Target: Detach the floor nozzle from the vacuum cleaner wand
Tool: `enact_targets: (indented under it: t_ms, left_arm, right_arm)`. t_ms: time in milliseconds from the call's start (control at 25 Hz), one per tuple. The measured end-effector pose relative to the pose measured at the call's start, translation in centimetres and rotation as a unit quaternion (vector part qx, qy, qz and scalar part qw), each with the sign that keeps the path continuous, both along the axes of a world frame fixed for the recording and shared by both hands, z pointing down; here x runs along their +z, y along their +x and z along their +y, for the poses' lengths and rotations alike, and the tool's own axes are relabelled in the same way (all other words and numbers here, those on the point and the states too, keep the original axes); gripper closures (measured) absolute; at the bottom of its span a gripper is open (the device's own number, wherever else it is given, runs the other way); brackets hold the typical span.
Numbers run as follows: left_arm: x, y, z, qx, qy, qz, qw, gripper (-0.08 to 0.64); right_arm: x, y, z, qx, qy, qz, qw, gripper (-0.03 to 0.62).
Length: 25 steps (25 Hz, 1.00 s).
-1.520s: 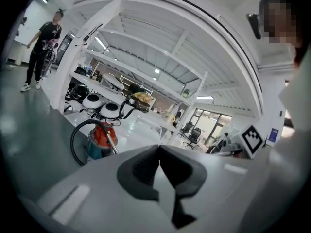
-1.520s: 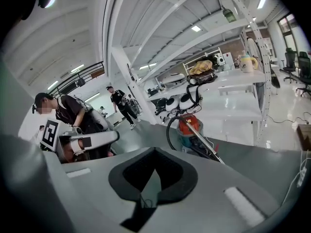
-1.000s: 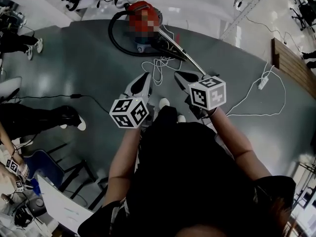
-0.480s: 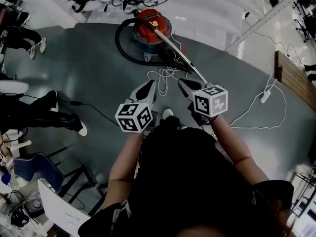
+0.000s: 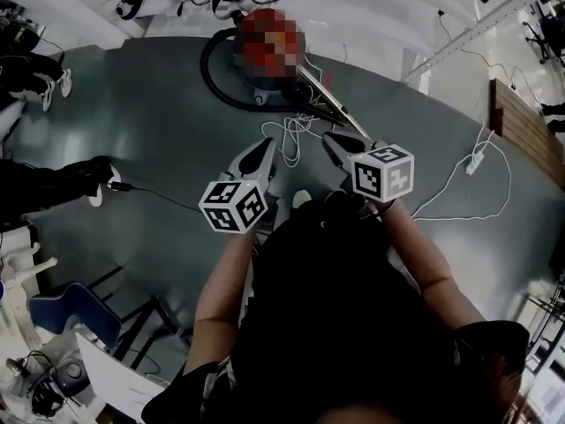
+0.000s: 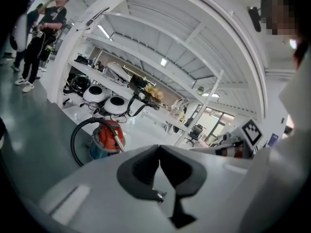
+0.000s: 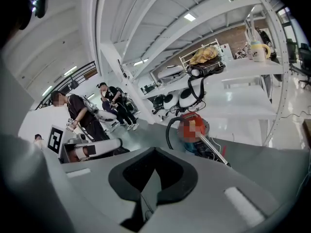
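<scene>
A red canister vacuum stands on the grey floor ahead, with a black hose looped at its left. Its silver wand slants from the canister down toward my right gripper. A dark part lies by the wand next to the canister; I cannot tell if it is the nozzle. My left gripper is beside the right one, and both are shut, empty and short of the vacuum. The left gripper view shows the vacuum beyond the left gripper. The right gripper view has the wand past the right gripper.
A tangled white cable lies on the floor just ahead of the grippers. Another white cord with a power strip runs at the right, near a wooden panel. People's legs are at the left, and a blue chair at lower left.
Both grippers have edged forward toward the vacuum with the person carrying them, and stay shut. The legs at the left have slid further left in the view.
</scene>
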<state>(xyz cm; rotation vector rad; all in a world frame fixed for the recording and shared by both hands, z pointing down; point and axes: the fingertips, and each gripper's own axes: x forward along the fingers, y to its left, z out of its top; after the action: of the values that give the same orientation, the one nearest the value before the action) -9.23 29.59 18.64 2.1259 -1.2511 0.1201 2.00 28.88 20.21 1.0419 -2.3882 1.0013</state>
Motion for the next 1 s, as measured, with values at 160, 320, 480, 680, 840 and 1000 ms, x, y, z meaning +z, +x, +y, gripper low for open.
enact_targets:
  t_ms: [160,320,480,680,840,1000]
  left_arm:
    - [0.5,-0.5,-1.4,0.0,0.004,-0.009,1.0,0.549]
    - [1.6,-0.9,-2.7,0.002,0.008,-0.039,0.9992,0.549]
    - [2.5,-1.6,-5.2,-0.003,0.0,-0.033,0.9995,0.549]
    - [3.8,-3.0,-9.7,-0.018,-0.026,-0.039,0.9987,0.549]
    - [3.8,-3.0,-13.2,-0.02,-0.032,-0.038,0.9985,0.549]
    - [4.0,-2.1,-15.9,-0.005,-0.036,-0.05,0.9981,0.549]
  right_arm:
    - [0.2,0.4,-1.8,0.014,-0.002,0.0,1.0,0.594]
    - [1.0,0.7,-3.6,0.015,-0.007,0.003,1.0,0.594]
    - [1.9,0.3,-6.8,0.015,-0.013,0.003,1.0,0.594]
    - [3.0,-0.3,-12.1,0.017,-0.025,-0.003,1.0,0.594]
    - [3.9,-0.7,-15.2,0.003,-0.034,-0.008,0.999,0.594]
    - [5.1,-0.4,-17.9,-0.007,-0.047,-0.009,0.999,0.594]
